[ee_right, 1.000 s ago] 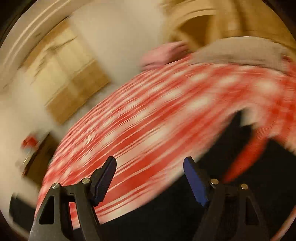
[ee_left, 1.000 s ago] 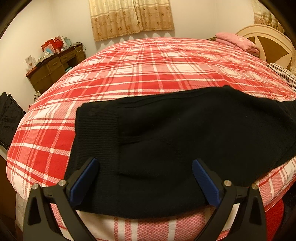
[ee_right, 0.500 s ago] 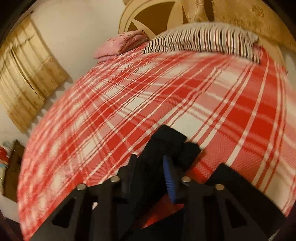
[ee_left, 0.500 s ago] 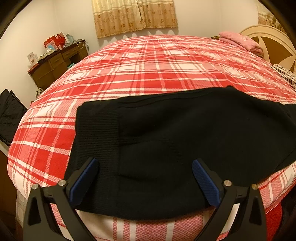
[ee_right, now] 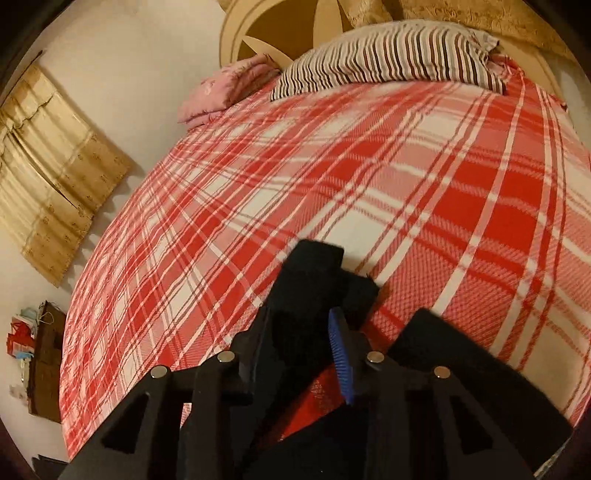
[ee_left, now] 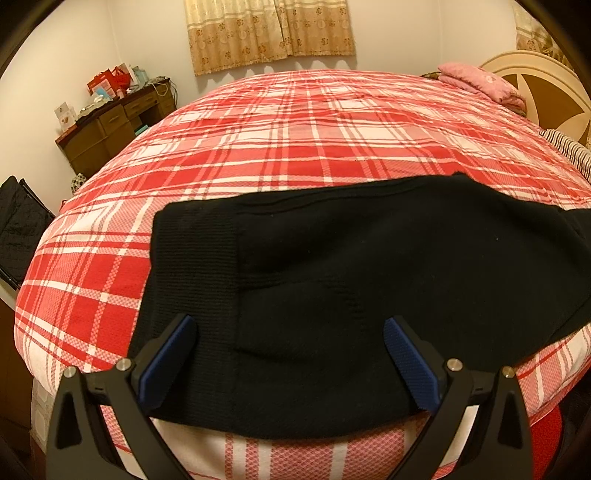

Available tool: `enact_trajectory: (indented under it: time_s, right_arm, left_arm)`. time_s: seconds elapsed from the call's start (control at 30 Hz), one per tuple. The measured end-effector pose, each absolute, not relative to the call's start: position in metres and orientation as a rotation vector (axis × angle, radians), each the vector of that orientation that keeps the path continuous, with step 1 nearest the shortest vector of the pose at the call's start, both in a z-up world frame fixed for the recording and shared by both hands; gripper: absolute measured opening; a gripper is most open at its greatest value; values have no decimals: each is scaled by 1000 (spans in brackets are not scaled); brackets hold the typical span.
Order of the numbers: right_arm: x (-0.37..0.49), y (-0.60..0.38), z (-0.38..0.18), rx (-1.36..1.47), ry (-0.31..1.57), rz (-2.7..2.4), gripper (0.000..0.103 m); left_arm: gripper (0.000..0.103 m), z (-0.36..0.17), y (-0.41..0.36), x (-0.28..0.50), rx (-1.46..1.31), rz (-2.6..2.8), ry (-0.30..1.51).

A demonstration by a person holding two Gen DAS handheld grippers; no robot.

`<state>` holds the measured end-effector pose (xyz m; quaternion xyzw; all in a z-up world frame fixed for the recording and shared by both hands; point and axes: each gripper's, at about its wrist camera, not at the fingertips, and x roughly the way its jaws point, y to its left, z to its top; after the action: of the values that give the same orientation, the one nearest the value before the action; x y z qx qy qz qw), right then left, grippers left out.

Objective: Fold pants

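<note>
Right gripper (ee_right: pixel 301 334) clamped on a black cuff of the pants (ee_left: pixel 369 288); left gripper (ee_left: pixel 288 362) spread wide over the waistband.
Pants flat on the plaid bed (ee_left: pixel 295 147); could lose the thick cuff if pulled fast.

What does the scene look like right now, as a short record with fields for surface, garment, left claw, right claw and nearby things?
surface: bed with red plaid cover
garment: black pants lying flat near the bed's front edge, ribbed waistband to the left
left claw: open, over the waistband end, gripping nothing
right claw: shut on a bunched end of the pants
nearby: striped pillow, pink folded cloth, brown dresser, curtain
</note>
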<state>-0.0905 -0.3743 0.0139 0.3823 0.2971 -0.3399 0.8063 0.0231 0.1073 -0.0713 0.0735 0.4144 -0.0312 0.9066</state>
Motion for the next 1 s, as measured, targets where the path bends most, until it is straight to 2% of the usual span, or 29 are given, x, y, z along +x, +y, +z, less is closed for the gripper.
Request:
enact_trajectory:
  time_s: [0.1, 0.33, 0.37, 0.4, 0.43, 0.77, 0.87, 1.0]
  right_arm:
    - [-91, -371, 15, 817, 625, -715, 39]
    - [-75, -375, 4, 827, 639, -644, 39]
    - [-72, -375, 5, 805, 653, -656, 30]
    - [-68, -374, 6, 786, 677, -653, 7]
    - [-65, -372, 7, 776, 695, -638, 6]
    - [-123, -308, 106, 620, 539, -482, 6]
    - [-156, -307, 103, 648, 535, -484, 6]
    - [-201, -318, 64, 716, 552, -512, 6]
  left_arm:
    - [103, -71, 108, 23, 153, -65, 857]
    - [103, -71, 108, 23, 152, -62, 852]
    - [103, -71, 108, 22, 151, -62, 852]
    - [103, -71, 109, 22, 148, -62, 851]
    - [103, -71, 109, 22, 147, -62, 851]
    - [103, -68, 114, 21, 125, -107, 846]
    - [103, -67, 114, 21, 117, -113, 842]
    - [103, -66, 116, 21, 107, -124, 840]
